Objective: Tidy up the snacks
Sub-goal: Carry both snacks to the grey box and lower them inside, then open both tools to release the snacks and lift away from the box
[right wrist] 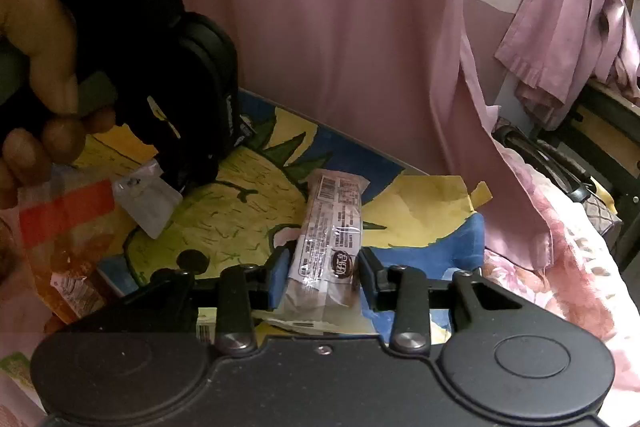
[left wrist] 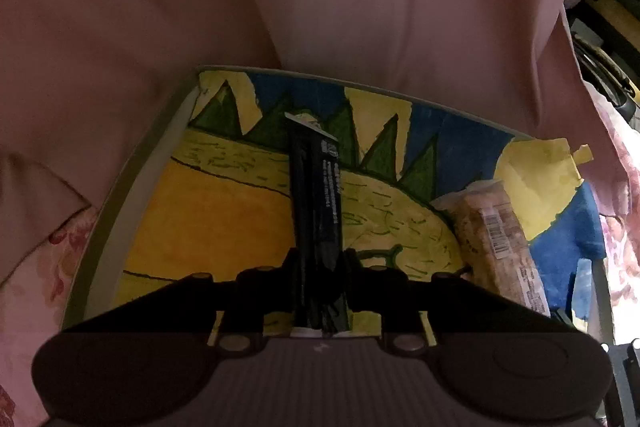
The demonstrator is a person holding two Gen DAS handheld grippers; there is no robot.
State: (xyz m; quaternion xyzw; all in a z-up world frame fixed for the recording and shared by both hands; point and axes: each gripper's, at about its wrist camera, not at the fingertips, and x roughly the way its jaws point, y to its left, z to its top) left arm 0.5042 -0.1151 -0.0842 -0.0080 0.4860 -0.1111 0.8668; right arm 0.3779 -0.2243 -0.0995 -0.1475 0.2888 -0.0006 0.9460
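Note:
A long black snack packet (left wrist: 316, 195) runs forward between the fingers of my left gripper (left wrist: 322, 261), which is shut on its near end. The packet's far end lies over a painted board (left wrist: 208, 219) with a pale rim. My right gripper (right wrist: 324, 271) is shut on a brown snack bar in clear wrap (right wrist: 332, 219), blue pads on either side, the bar resting on the painted board (right wrist: 224, 211). The same bar (left wrist: 492, 239) shows at the right of the left wrist view. A person's hand (right wrist: 36, 67) holds the other gripper at upper left.
A pink curtain (left wrist: 360, 7) hangs right behind the board. An orange-red packet (right wrist: 68, 219) and a small clear sachet (right wrist: 148, 199) lie at the board's left. Torn yellow paper (right wrist: 424, 203) covers its right corner. Floral bedding (right wrist: 560, 247) and a dark metal frame (right wrist: 592, 155) are to the right.

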